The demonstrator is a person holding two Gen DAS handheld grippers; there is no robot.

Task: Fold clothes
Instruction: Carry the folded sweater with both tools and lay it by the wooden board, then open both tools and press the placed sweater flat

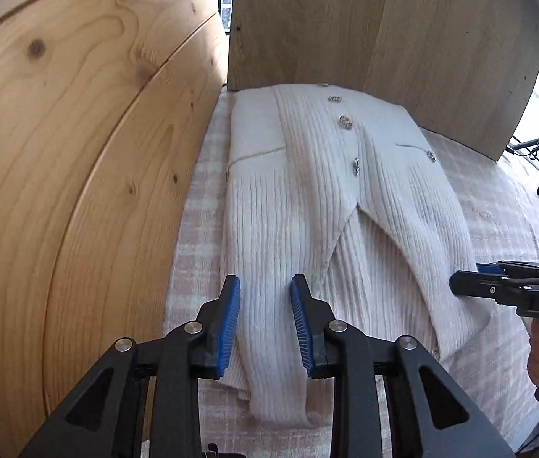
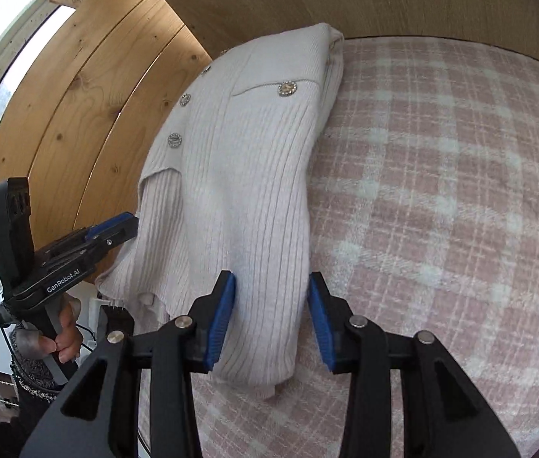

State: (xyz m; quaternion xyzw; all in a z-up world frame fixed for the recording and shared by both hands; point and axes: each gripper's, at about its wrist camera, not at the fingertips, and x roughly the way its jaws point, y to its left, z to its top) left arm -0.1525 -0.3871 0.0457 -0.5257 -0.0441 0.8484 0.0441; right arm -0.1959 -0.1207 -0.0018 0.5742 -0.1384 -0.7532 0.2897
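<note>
Pink plaid blanket (image 2: 441,191) could get pinched with the ribbed cardigan (image 2: 239,175), since both grippers' part-open, empty jaws straddle its sleeves.

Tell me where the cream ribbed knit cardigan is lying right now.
The cream ribbed knit cardigan lies flat on the pink checked blanket, its collar against the wooden boards; its near hem sits between both open claws, left and right.

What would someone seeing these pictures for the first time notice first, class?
A cream ribbed cardigan with sparkly buttons lies on a pink checked blanket, its sleeves folded in. The left gripper and the right gripper stand open over its near end, one over each sleeve. Pale wooden boards stand close behind and beside it.
</note>
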